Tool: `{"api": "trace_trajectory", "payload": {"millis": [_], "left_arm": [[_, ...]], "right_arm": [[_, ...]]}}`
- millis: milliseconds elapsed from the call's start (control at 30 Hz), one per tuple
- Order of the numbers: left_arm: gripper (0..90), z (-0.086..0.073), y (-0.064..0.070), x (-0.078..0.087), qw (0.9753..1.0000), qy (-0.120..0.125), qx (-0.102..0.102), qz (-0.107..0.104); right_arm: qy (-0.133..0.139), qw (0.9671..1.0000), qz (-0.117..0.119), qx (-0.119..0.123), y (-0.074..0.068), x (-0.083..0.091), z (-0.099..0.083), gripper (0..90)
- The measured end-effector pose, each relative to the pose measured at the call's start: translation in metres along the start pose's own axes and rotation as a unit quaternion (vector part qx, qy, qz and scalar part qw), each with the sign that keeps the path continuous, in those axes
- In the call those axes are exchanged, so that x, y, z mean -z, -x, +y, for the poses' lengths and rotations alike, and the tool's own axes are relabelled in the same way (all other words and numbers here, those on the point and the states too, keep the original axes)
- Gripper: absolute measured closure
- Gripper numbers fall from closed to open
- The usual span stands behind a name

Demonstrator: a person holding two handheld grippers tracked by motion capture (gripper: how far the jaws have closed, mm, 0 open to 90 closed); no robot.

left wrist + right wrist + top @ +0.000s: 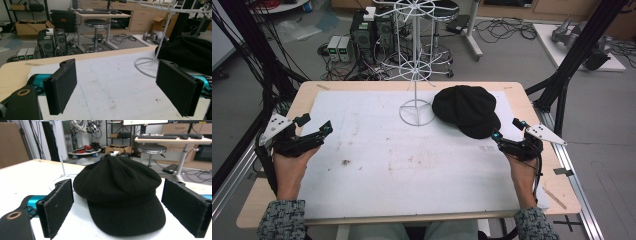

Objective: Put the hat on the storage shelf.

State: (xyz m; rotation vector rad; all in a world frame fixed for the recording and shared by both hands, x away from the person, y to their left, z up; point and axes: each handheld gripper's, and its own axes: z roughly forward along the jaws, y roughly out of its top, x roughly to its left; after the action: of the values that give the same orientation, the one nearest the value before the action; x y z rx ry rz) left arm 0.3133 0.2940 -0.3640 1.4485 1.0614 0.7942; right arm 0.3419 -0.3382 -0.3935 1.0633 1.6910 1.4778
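Black cap [468,110] is your landmark. Well to its left, your left gripper [314,131] rests with jaws spread and empty. Just left of the cap stands the wire rack [416,60], probably its hanging place. Just right, your right gripper [506,134] faces its brim, wide apart and empty.

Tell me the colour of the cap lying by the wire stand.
Plain black cap; it shows best in the right gripper view.

Even, diffuse indoor light falls from overhead, leaving only soft faint shadows on the white mat [387,145], no glare, mild softness across all views, and the black cap [120,192] swallowing nearly all surface detail.
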Motion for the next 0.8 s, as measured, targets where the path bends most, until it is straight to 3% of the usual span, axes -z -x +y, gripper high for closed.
{"api": "trace_trajectory", "payload": {"millis": [167,267,367,467,533,667,733,800], "left_arm": [[17.4,0.002,0.001,0.001,1.0,0.002,-0.004,0.002],[17.4,0.002,0.001,0.001,1.0,0.001,-0.004,0.002],[17.4,0.002,0.001,0.0,1.0,-0.001,-0.006,0.001],[17.4,0.002,0.001,0.0,1.0,0.0,-0.006,0.002],[17.4,0.002,0.0,0.0,1.0,0.0,-0.006,0.002],[17.4,0.001,-0.001,0.001,1.0,0.0,-0.005,0.004],[17.4,0.001,-0.001,0.001,1.0,-0.002,-0.007,0.004],[17.4,0.001,0.0,0.001,1.0,-0.002,-0.007,0.004]], "right_arm": [[-0.007,0.9997,0.006,0.024,-0.001,-0.022,0.015,9.8],[-0.006,0.9997,0.005,0.024,0.0,-0.031,0.02,9.8],[-0.002,0.9995,0.008,0.03,0.005,-0.052,0.029,15.5],[-0.001,0.9992,0.016,0.036,0.008,-0.065,0.032,15.5],[-0.005,0.9987,0.02,0.046,0.01,-0.084,0.038,15.5],[0.0,0.9989,0.014,0.045,0.01,-0.102,0.039,15.8],[-0.026,0.9984,0.01,0.05,0.012,-0.12,0.039,15.8],[-0.028,0.9985,0.008,0.047,0.012,-0.126,0.039,15.8]]}}
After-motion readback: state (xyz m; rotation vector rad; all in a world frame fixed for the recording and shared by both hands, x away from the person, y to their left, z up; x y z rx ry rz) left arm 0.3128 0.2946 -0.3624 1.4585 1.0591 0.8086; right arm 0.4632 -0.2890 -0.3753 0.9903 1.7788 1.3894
